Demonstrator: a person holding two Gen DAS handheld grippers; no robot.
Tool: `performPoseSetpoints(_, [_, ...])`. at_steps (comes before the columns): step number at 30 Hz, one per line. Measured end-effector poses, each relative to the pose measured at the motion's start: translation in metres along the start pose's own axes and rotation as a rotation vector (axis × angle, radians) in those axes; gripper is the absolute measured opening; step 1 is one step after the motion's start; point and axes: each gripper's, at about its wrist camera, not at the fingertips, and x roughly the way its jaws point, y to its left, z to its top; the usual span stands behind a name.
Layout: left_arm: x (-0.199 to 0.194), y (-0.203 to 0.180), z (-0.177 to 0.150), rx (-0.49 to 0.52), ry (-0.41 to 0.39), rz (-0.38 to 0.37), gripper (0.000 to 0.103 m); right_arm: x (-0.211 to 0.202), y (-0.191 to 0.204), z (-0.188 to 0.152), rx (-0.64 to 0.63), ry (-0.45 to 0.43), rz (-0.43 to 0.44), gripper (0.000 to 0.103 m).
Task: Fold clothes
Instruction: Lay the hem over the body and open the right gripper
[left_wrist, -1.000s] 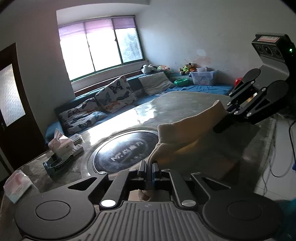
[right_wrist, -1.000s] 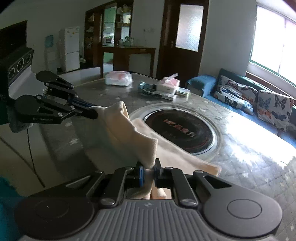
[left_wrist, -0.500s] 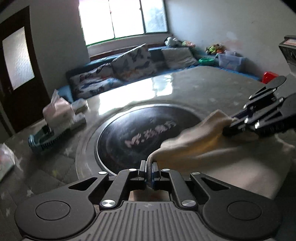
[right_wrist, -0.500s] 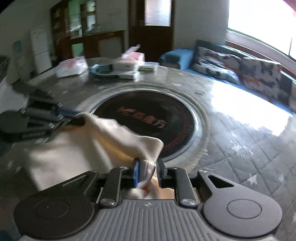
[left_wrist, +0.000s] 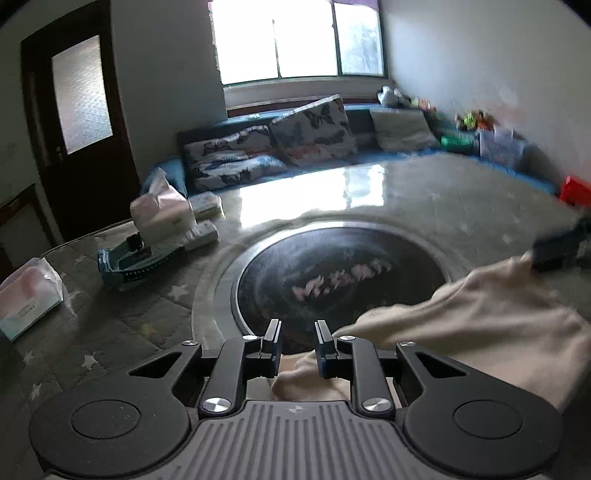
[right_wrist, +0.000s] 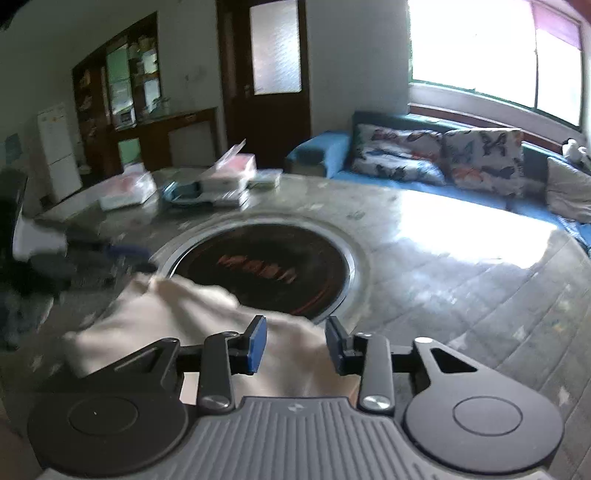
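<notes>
between the opening, unclamped jaws of left gripper (left_wrist: 297, 341) and right gripper (right_wrist: 295, 345), loose cream cloth (left_wrist: 480, 321)

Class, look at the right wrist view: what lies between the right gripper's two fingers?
The cream garment lies between the right gripper fingers, whose jaws are opening and no longer pinch it. Beyond it is the dark round plate in the table.
</notes>
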Motion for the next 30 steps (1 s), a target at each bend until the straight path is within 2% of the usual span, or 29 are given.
performPoseSetpoints(4, [-0.010, -0.015, 0.001, 0.006, -0.012, -0.071, 0.022, 0.015, -0.001, -0.009, 0.038, 0.033, -0.009, 0.029])
performPoseSetpoints(10, [0.001, -0.028, -0.005, 0.023, 0.055, -0.105, 0.019, 0.035, -0.017, -0.022, 0.111, 0.086, -0.037, 0.026])
performPoseSetpoints(16, [0.016, -0.034, 0.005, 0.006, 0.067, -0.159, 0.019, 0.028, -0.003, -0.002, 0.076, 0.039, -0.005, 0.027])
performPoseSetpoints(19, [0.031, -0.034, 0.009, -0.023, 0.091, -0.161, 0.019, 0.040, 0.004, 0.008, 0.075, 0.037, 0.012, 0.027])
performPoseSetpoints(24, [0.056, -0.030, 0.006, -0.068, 0.139, -0.138, 0.020, 0.070, 0.012, 0.010, 0.087, 0.090, 0.008, 0.027])
performPoseSetpoints(30, [0.048, -0.027, 0.003, -0.079, 0.104, -0.130, 0.020, 0.074, 0.020, 0.011, 0.053, 0.087, -0.020, 0.026])
